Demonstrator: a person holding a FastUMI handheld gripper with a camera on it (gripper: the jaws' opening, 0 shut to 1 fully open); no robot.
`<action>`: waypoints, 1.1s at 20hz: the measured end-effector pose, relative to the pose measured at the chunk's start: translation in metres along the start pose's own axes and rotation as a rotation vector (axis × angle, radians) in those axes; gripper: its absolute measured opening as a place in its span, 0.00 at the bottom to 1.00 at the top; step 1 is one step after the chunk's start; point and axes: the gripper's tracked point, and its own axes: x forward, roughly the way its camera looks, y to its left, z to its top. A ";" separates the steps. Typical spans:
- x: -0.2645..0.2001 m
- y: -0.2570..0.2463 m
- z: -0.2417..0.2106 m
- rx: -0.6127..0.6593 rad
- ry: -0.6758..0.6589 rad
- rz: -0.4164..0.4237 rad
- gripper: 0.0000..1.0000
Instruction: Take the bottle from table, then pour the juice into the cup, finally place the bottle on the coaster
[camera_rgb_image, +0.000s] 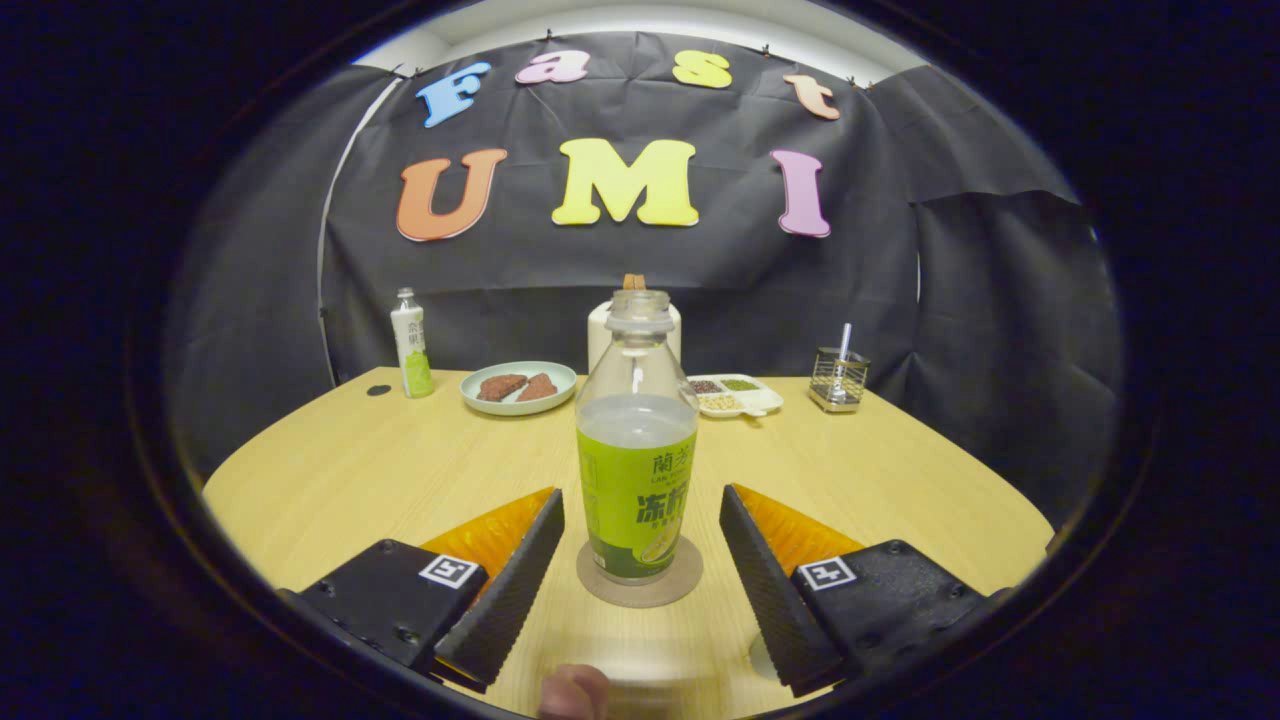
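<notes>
Seemingly near done — the uncapped bottle (637, 440) stands upright on the coaster (640, 578), between the fingers of the gripper (640, 560), spread wide and touching nothing — only withdrawal looks left.

The uncapped, green-labelled juice bottle (637, 440) stood upright on the round brown coaster (640, 578), about half full, near the counter's front edge.

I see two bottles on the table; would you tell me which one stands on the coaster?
The uncapped green-labelled bottle between the open claw fingers stands on the round coaster. The slimmer white capped bottle stands far back on bare table.
</notes>
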 end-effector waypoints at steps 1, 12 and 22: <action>-0.013 -0.003 0.004 -0.012 -0.019 -0.010 1.00; -0.167 0.004 0.051 -0.009 -0.206 0.052 1.00; -0.241 0.019 0.046 -0.022 -0.311 0.120 1.00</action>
